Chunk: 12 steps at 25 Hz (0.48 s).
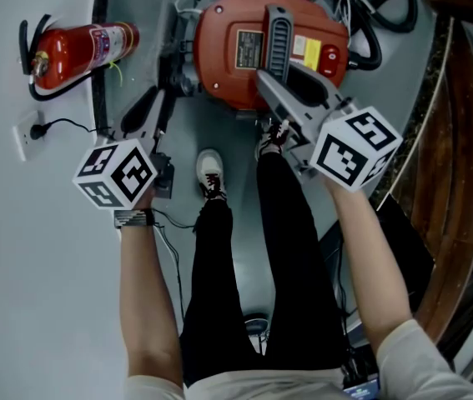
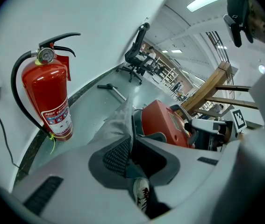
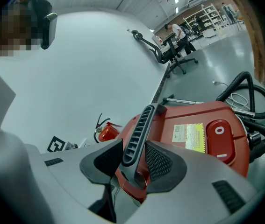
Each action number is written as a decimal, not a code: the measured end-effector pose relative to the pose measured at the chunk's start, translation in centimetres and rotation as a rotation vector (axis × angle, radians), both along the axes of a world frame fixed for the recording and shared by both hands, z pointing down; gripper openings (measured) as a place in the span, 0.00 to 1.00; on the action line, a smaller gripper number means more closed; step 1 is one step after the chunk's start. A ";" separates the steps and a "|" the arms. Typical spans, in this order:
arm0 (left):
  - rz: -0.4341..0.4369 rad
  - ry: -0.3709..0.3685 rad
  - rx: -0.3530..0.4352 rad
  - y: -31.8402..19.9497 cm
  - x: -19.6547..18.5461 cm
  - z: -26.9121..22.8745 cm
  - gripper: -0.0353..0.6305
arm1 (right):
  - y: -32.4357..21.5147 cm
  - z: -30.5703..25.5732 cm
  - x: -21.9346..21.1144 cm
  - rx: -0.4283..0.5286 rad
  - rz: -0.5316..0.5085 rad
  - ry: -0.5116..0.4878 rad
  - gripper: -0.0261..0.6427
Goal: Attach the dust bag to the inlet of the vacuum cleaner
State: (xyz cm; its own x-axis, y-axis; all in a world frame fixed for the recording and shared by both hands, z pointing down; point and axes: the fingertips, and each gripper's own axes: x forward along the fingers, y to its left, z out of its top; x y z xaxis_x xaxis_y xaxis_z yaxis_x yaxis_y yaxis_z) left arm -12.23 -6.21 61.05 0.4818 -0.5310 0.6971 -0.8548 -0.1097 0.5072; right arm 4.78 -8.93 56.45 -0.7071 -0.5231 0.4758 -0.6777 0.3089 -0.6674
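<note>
The red vacuum cleaner [image 1: 244, 65] lies on the grey floor by the wall, with a grey ribbed handle [image 1: 279, 40] along its top. My right gripper [image 1: 269, 86] is shut on the near end of that handle [image 3: 139, 134], which runs up between the two mesh pads. To the left of the vacuum cleaner [image 2: 162, 122], my left gripper [image 1: 154, 111] is shut on an edge of the grey cloth dust bag [image 2: 118, 120]. The bag [image 1: 172, 52] stretches from the jaws toward the vacuum's left side. The inlet itself is hidden.
A red fire extinguisher [image 1: 77, 52] stands against the wall on the left, near a wall socket [image 1: 27, 132] with a black plug. A black hose [image 1: 369, 15] coils behind the vacuum. A wooden structure [image 1: 461, 140] is on the right. The person's shoe [image 1: 209, 172] is close to the vacuum.
</note>
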 end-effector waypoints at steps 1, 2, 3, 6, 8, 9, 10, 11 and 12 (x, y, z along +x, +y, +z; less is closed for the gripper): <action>0.000 0.003 -0.002 0.0 0.1 0.0 0.11 | 0.0 0.0 0.0 0.000 0.000 0.000 0.26; 0.002 0.006 -0.005 0.0 0.1 0.0 0.11 | 0.0 0.0 0.0 0.000 0.000 0.000 0.26; 0.006 0.007 -0.008 0.1 0.2 0.0 0.11 | 0.0 0.0 0.0 -0.001 -0.001 0.000 0.26; 0.015 0.010 -0.011 0.1 0.3 0.0 0.12 | 0.1 0.0 -0.1 0.000 -0.002 0.001 0.26; 0.020 0.014 -0.012 0.1 0.5 0.0 0.12 | 0.1 0.0 0.0 0.000 -0.002 0.003 0.26; 0.026 0.014 -0.012 0.1 0.6 0.0 0.12 | 0.1 0.0 0.0 0.000 -0.001 0.003 0.26; 0.035 0.012 -0.013 0.1 0.7 0.0 0.12 | 0.0 0.0 0.0 0.001 0.000 0.003 0.26; 0.047 0.010 -0.014 0.1 0.8 0.0 0.12 | 0.0 0.0 0.0 0.001 0.000 0.003 0.26; 0.056 0.009 -0.014 0.1 0.8 0.0 0.12 | 0.0 0.0 0.0 0.002 0.001 0.003 0.26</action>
State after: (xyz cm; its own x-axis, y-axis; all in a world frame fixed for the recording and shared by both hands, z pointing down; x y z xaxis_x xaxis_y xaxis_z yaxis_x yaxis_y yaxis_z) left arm -11.39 -6.14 61.03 0.5166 -0.4930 0.7000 -0.8431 -0.1502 0.5164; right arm 4.78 -8.89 56.46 -0.7051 -0.5244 0.4772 -0.6801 0.3098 -0.6645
